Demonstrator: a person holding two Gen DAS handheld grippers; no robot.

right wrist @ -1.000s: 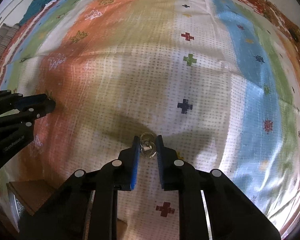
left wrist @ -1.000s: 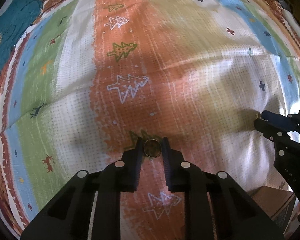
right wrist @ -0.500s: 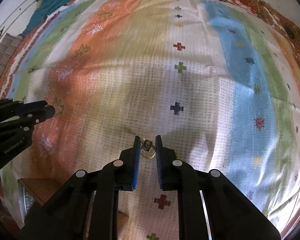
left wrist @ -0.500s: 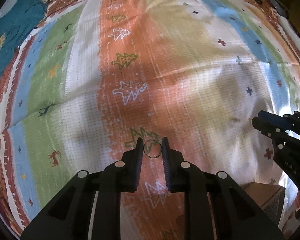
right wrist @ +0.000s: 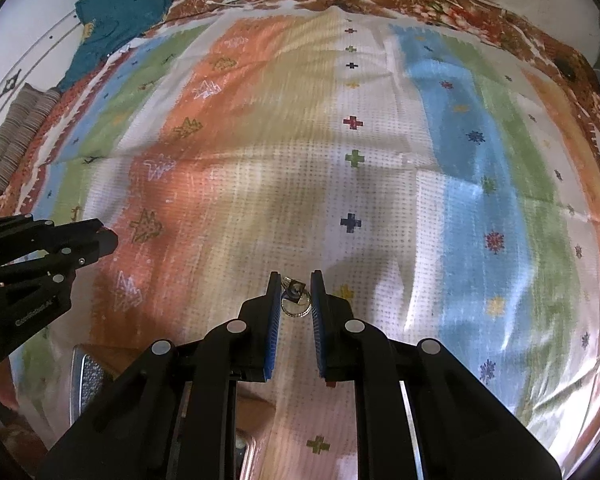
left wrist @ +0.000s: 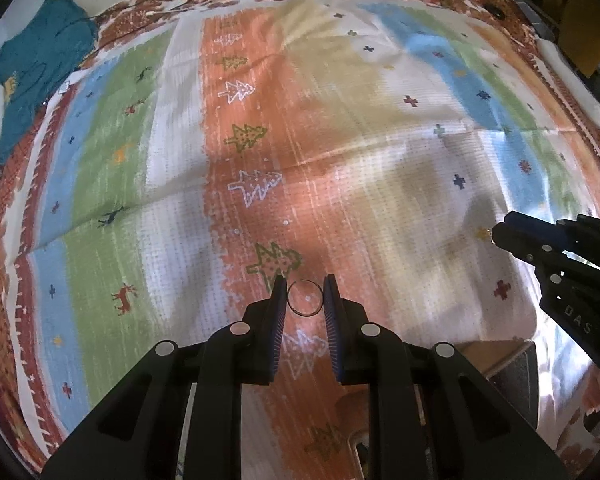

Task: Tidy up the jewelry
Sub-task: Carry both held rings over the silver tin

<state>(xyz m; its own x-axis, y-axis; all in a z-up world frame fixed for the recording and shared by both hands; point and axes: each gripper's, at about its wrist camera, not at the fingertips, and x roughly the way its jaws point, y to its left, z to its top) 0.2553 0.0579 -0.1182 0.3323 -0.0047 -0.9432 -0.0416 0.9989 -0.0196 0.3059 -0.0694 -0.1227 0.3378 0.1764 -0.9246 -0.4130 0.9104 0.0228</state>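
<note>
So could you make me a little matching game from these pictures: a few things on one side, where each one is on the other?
Things:
1. thin plain ring
2. ring with a stone
3. teal garment

Places:
A. far corner of the striped cloth
B. between the fingers of the right claw
C. between the fingers of the left claw

Pairs: 1-C, 2-B, 3-A

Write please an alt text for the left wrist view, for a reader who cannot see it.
The left gripper holds a thin ring between its fingertips, above a striped bedspread with tree and cross patterns. The right gripper reaches in from the right edge, and a teal garment lies at the top left.
</note>
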